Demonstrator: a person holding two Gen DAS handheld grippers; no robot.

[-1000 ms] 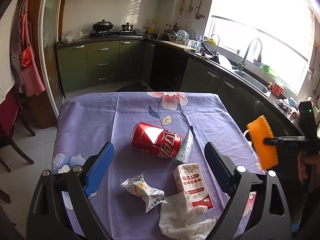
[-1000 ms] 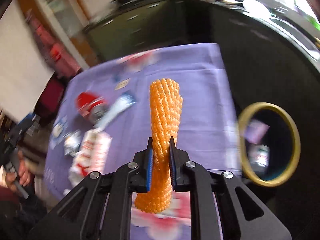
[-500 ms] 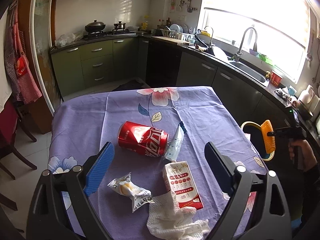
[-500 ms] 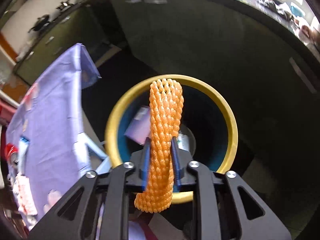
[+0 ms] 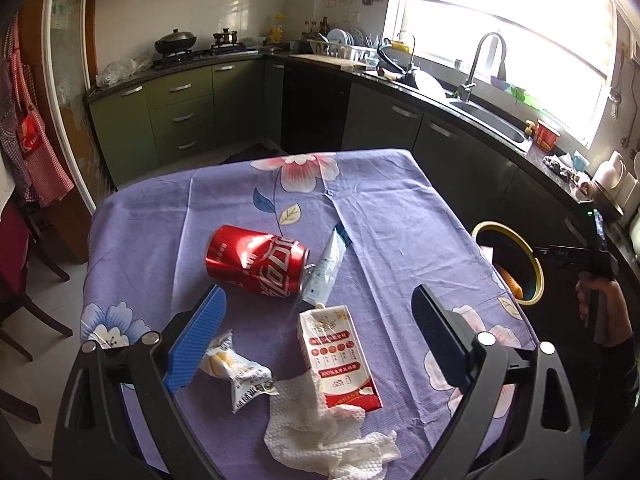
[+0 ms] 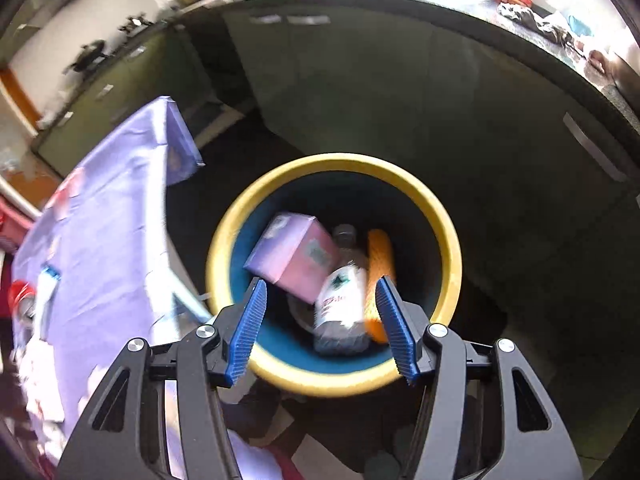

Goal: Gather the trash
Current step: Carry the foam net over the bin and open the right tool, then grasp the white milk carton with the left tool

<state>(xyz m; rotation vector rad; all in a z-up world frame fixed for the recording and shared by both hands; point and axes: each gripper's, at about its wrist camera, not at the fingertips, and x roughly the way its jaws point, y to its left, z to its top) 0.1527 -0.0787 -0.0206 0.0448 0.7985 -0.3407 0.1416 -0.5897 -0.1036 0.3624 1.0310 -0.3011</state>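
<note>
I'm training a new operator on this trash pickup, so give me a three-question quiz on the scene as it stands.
1. True or false: the right tool grips the orange foam net.
2. Which item lies in the bin? A) red can B) plastic bottle C) milk carton
3. Fill in: the paper towel on the table touches the ____.

Key
1. False: its jaws are open and the net lies in the bin.
2. B: the bottle is in the bin; the can and carton are on the table.
3. Carton.

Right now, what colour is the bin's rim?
Yellow, around a blue inside; the bin shows best in the right wrist view.
</note>
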